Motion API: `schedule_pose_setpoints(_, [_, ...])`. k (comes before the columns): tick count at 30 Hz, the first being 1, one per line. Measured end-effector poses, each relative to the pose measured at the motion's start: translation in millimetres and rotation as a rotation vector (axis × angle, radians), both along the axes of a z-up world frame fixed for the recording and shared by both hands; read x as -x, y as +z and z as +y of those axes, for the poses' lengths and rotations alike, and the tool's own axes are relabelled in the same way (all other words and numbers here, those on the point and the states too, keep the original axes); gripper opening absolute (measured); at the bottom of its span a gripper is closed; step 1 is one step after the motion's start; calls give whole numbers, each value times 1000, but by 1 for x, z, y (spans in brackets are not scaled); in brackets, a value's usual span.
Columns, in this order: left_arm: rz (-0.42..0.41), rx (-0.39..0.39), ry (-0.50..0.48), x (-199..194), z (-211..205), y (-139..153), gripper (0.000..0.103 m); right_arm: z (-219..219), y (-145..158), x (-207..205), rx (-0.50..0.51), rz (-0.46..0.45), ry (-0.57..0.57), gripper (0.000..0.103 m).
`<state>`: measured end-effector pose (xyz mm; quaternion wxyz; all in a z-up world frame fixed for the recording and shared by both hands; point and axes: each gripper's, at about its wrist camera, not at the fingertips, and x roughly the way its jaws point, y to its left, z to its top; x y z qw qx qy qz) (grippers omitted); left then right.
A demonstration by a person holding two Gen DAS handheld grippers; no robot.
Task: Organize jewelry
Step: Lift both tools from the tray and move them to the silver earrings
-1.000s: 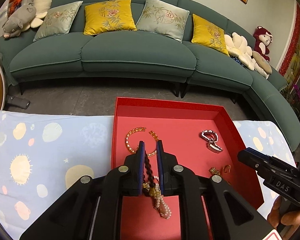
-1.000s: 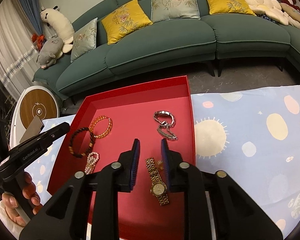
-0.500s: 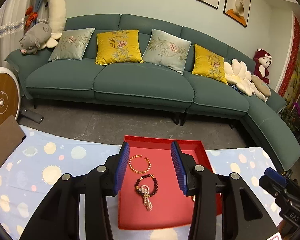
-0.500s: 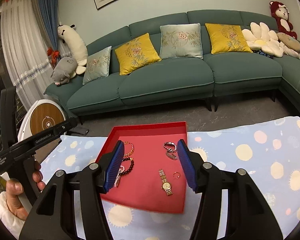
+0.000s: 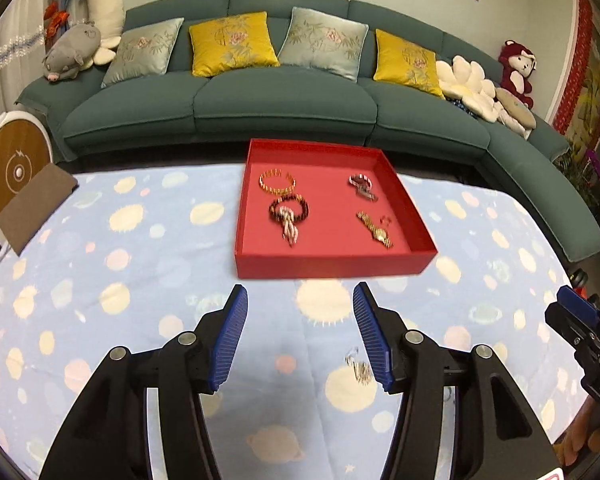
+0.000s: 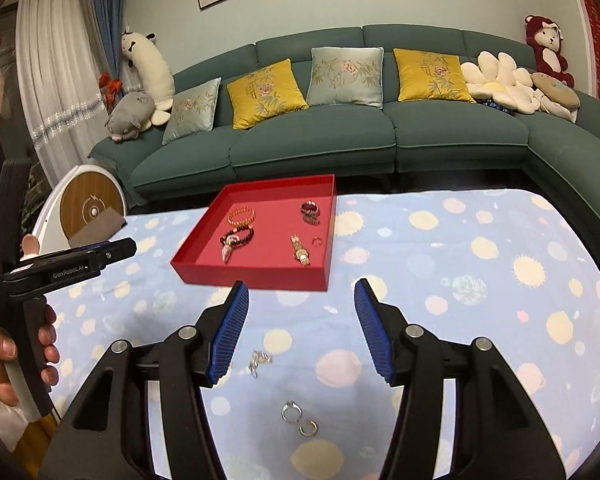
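A red tray (image 5: pixel 324 266) (image 6: pixel 256 278) sits on the blue patterned cloth. In it lie an amber bead bracelet (image 5: pixel 277 181), a dark bead bracelet with a pearl strand (image 5: pixel 289 212), a silver bracelet (image 5: pixel 362 186), a gold watch (image 5: pixel 375 230) and a small ring (image 6: pixel 318 241). On the cloth nearer me lie a small silver piece (image 6: pixel 259 360) (image 5: pixel 358 366) and two silver rings (image 6: pixel 291 411) (image 6: pixel 308 427). My left gripper (image 5: pixel 300 334) is open and empty, back from the tray. My right gripper (image 6: pixel 300 330) is open and empty above the loose pieces.
A green sofa (image 6: pixel 320 140) with cushions and plush toys stands behind the table. A round white and wood device (image 6: pixel 86 206) and a brown card (image 5: pixel 32 208) are at the left. The cloth (image 6: pixel 480 300) spreads to the right of the tray.
The left gripper let go of the dark bead and pearl strand in the tray and opened. Both grippers opened wide and pulled back toward me, away from the tray.
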<state>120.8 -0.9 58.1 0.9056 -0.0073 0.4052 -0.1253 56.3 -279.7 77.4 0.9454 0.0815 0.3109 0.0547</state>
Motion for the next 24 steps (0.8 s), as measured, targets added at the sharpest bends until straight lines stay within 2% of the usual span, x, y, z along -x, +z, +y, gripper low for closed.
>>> schedule_pose_setpoints(4, [53,9,-1,20,3,-31,53,10,-27,13,64,64,21,53])
schedule_pose_setpoints(7, [90,15,1,26,6,-50,53,16,-53,20,76,128,44,53])
schedule_pose_setpoints(13, [114,-11,-11,30,3,-70,53,34,-92,26,92,215,83,53])
schedule_pose_setpoints(24, [164,-20,-35,29,-10,-91,53,54,-103,9,89,233,124,51])
